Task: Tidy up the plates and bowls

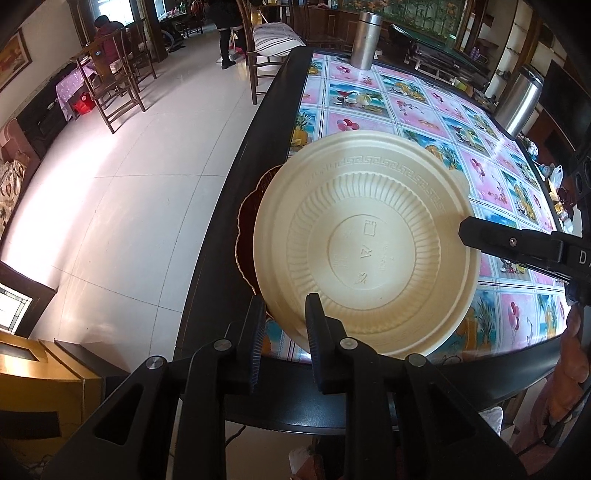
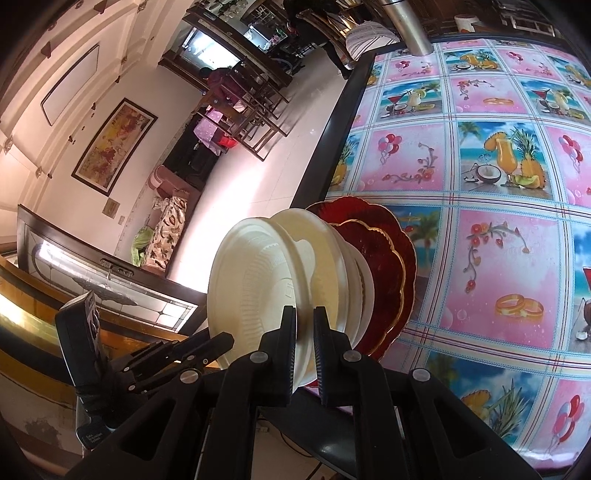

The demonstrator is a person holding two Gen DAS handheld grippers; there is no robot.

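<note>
A cream plastic bowl [image 1: 369,236] [image 2: 251,280] lies upside down on top of a stack of cream bowls. The stack rests on dark red, gold-rimmed plates [image 1: 247,221] [image 2: 384,258] at the table's near left edge. My right gripper [image 2: 304,321] is shut on the top bowl's rim; in the left wrist view it [image 1: 465,230] reaches in from the right. My left gripper [image 1: 286,325] has the near rim between its fingers with a gap on each side, open and not pressing. In the right wrist view it [image 2: 225,341] sits at the bowl's left.
The table [image 1: 369,96] [image 2: 480,147] has a pink and blue picture cloth and a dark rim. A steel flask [image 1: 365,40] [image 2: 410,26] stands at its far end, with a steel bin [image 1: 524,99] beyond it. White tiled floor, chairs and people lie to the left.
</note>
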